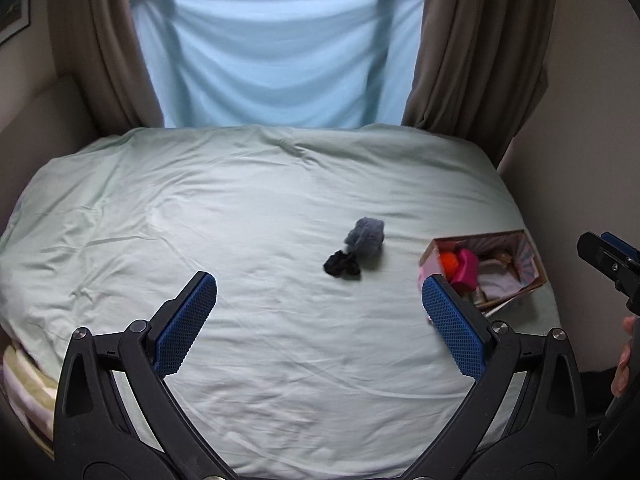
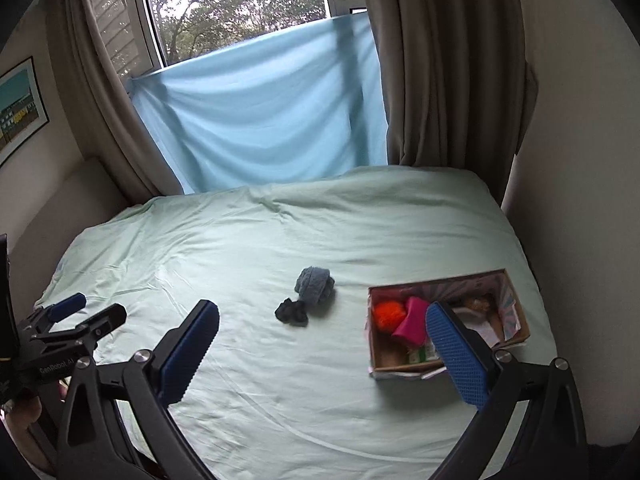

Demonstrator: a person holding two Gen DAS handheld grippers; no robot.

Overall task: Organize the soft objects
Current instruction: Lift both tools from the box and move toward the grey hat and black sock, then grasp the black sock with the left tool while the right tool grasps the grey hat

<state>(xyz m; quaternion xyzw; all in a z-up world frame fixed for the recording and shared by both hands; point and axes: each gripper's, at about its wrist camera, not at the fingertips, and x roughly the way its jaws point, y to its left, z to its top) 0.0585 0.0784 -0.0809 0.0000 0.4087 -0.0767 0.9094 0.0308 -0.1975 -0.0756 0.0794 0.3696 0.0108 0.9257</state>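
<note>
A grey-blue fuzzy bundle and a small black scrunchie lie touching each other on the pale green bed sheet. They also show in the right wrist view as the bundle and scrunchie. An open cardboard box at the bed's right edge holds an orange pom-pom, a magenta item and other soft things. My left gripper is open and empty, above the near bed. My right gripper is open and empty, its right finger in front of the box.
Brown curtains flank a window covered by a hanging light blue sheet. Walls close in on both sides of the bed. Folded striped bedding sits at the bed's near left corner. A framed picture hangs on the left wall.
</note>
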